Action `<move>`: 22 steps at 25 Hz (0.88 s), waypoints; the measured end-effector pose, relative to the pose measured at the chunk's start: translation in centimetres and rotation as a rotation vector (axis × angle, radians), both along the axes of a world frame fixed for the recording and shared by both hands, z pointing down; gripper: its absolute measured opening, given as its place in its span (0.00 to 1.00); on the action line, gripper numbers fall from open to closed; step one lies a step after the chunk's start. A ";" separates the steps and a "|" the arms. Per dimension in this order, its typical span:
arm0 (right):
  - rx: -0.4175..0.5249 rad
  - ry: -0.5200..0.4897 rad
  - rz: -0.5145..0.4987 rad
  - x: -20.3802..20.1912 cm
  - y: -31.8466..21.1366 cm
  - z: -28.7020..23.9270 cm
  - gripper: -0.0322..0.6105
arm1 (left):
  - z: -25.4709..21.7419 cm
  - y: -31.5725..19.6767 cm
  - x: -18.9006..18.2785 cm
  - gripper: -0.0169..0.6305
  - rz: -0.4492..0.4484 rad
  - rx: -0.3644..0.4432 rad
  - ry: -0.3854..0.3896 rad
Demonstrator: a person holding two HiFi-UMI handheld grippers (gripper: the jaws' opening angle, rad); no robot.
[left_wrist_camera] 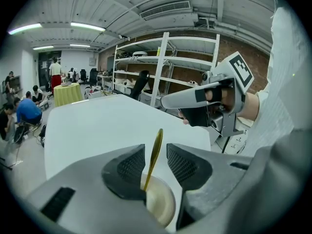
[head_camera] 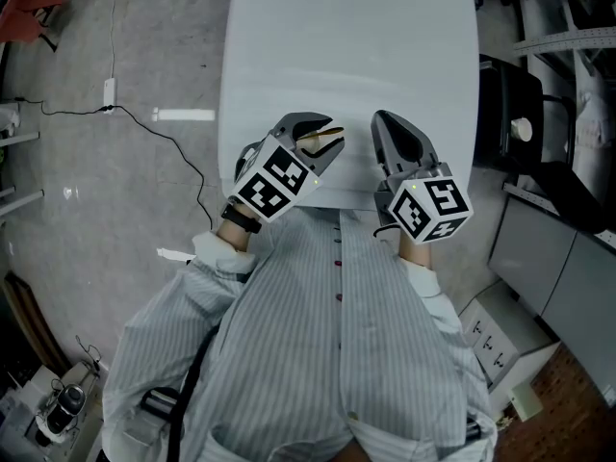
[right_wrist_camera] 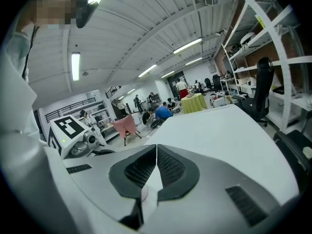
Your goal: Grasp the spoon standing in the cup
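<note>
A gold spoon [left_wrist_camera: 155, 150] stands tilted in a small cream cup [left_wrist_camera: 163, 204] at the near edge of the white table [head_camera: 346, 46]. My left gripper [left_wrist_camera: 155, 149] is open, one pad on each side of the spoon's handle, with a gap showing on both sides. In the head view the left gripper [head_camera: 325, 141] sits over the cup [head_camera: 322, 144] at the table's front edge. My right gripper [head_camera: 382, 121] hovers just right of it, shut with nothing between its pads [right_wrist_camera: 156, 147]. It also shows in the left gripper view as the right gripper [left_wrist_camera: 168, 101].
White metal shelving [left_wrist_camera: 165, 67] and a black chair [right_wrist_camera: 263, 82] stand beyond the table's far side. People sit and stand in the background [left_wrist_camera: 27, 111]. A cable [head_camera: 164, 138] runs across the floor at the left; cabinets and boxes [head_camera: 539, 248] crowd the right.
</note>
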State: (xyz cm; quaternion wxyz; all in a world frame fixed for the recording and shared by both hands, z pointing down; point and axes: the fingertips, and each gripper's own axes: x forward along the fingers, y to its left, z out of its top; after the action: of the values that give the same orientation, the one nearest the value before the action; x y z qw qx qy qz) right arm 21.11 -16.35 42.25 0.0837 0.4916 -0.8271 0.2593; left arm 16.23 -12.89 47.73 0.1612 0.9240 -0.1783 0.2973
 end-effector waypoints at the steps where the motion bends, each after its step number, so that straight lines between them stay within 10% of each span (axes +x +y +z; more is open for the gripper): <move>1: -0.003 -0.001 0.001 0.1 0.0 0.1 0.07 | 0.3 0.0 0.2 0.22 0.005 0.002 -0.004; 22: -0.016 0.000 -0.022 0.3 0.2 0.7 0.07 | 0.6 -0.3 0.1 0.09 -0.016 0.048 -0.060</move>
State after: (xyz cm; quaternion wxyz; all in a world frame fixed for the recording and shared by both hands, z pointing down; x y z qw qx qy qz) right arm 21.37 -16.12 42.94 0.0908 0.4816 -0.8304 0.2649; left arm 16.38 -13.21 48.34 0.1357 0.9168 -0.1975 0.3194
